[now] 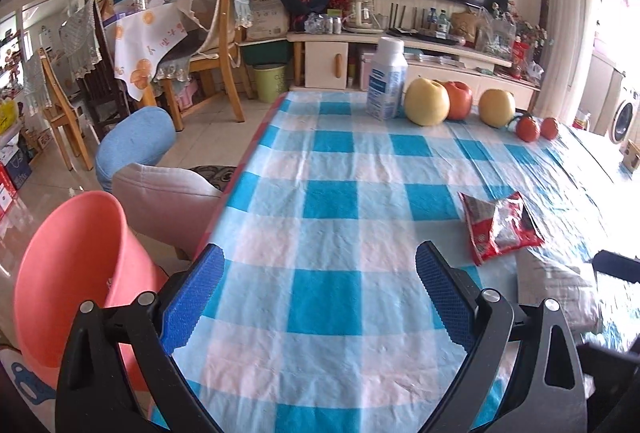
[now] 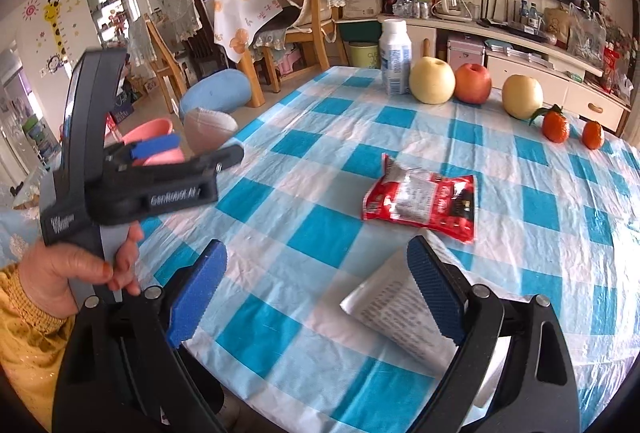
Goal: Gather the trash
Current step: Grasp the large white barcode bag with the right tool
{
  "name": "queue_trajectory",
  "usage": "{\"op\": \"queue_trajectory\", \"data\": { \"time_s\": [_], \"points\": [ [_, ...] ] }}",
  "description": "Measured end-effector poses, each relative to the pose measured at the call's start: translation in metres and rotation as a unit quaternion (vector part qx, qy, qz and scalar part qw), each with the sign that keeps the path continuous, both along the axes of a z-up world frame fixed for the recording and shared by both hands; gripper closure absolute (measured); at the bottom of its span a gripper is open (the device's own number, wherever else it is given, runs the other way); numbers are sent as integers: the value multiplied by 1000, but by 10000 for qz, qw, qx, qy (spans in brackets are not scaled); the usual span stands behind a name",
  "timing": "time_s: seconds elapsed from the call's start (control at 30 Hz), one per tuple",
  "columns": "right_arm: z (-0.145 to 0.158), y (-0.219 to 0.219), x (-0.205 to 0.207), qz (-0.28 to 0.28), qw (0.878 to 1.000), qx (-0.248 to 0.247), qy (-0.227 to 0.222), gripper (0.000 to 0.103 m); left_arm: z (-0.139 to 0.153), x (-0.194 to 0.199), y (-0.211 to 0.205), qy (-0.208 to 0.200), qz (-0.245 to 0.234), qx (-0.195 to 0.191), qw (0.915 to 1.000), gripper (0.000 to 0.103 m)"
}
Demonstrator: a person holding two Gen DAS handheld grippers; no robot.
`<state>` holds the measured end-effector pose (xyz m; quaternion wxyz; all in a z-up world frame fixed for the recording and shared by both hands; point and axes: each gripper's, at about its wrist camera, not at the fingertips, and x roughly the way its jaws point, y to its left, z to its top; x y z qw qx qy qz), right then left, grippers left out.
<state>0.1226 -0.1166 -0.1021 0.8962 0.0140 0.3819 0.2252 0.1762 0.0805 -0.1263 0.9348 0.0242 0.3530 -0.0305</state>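
Note:
A red and silver snack wrapper [image 1: 500,227] [image 2: 422,199] lies flat on the blue checked tablecloth [image 1: 328,201] [image 2: 320,233]. A silver-white printed packet [image 2: 396,309] lies nearer the table's front edge, partly under my right gripper's right finger; in the left wrist view it shows at the right [image 1: 556,293]. My left gripper [image 1: 320,265] is open and empty over the table's left edge. It also shows in the right wrist view [image 2: 160,149], held in a hand. My right gripper [image 2: 318,261] is open, just above the white packet. A pink bin [image 1: 72,273] [image 2: 154,141] stands on the floor left of the table.
A white bottle [image 1: 386,79], two yellow pears [image 1: 426,101], a red apple [image 1: 460,99] and two tangerines [image 1: 528,129] stand along the table's far edge. Stools [image 1: 136,145], wooden chairs and a TV cabinet lie beyond the table.

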Motion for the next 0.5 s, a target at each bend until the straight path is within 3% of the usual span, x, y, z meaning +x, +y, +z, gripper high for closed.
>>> {"op": "queue_trajectory", "data": {
  "time_s": [0.27,0.5],
  "points": [
    [0,-50,4,11,9998,162,151,11,-7,-19,-24,168,-406,-110,9990,7],
    [-34,-85,16,226,9982,-57,543,11,-12,-25,-46,253,-745,11,9969,7]
  ]
}}
